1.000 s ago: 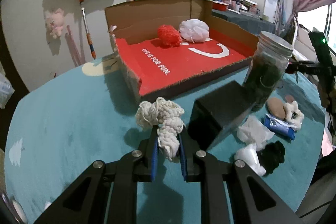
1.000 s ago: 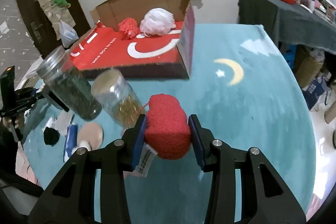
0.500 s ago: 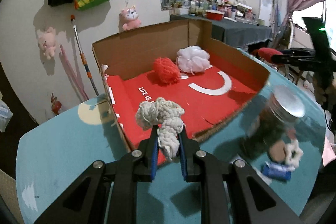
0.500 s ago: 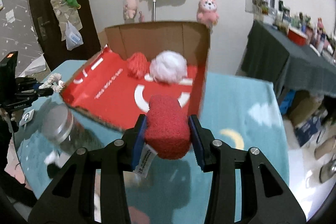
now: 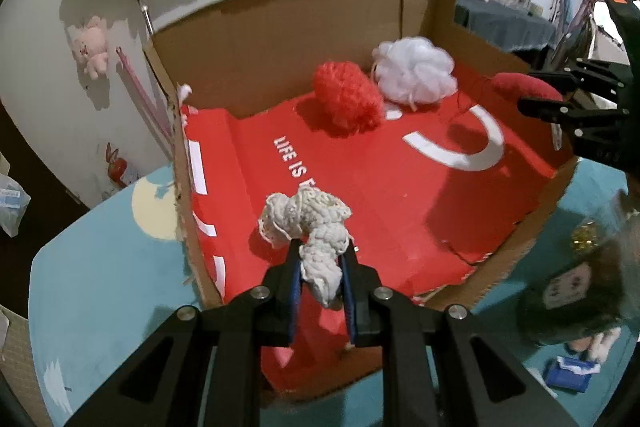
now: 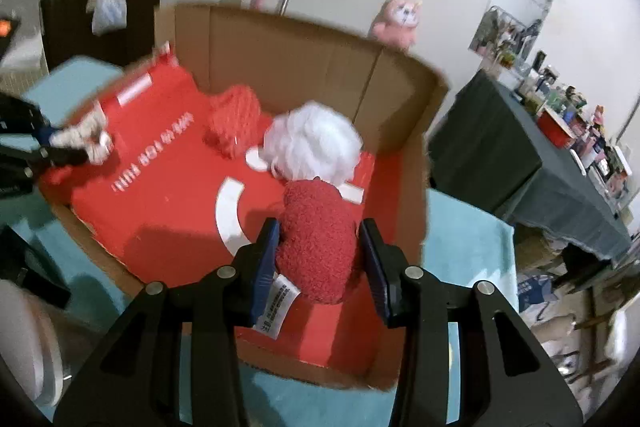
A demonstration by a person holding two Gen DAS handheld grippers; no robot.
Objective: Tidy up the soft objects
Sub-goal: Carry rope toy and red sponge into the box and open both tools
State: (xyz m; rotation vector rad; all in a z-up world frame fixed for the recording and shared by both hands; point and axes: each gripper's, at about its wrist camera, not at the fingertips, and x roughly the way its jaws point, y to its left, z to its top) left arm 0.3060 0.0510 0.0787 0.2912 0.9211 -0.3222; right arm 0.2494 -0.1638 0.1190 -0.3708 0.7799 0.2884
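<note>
Two tools (image 5: 320, 267) (image 6: 320, 251) over box rim (image 5: 516, 239), room inside

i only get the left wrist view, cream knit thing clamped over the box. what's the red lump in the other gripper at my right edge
Observer: The right gripper is shut on a red fuzzy plush with a white sewn-in label hanging from its near end.
Operator: is it over the box too
Observer: Yes. In the right wrist view it hangs over the red floor of the cardboard box, close to the right-hand wall.
Operator: what is it nearest to in there
Observer: The white mesh pouf lies just beyond the plush, with the red pouf on the pouf's left.
</note>
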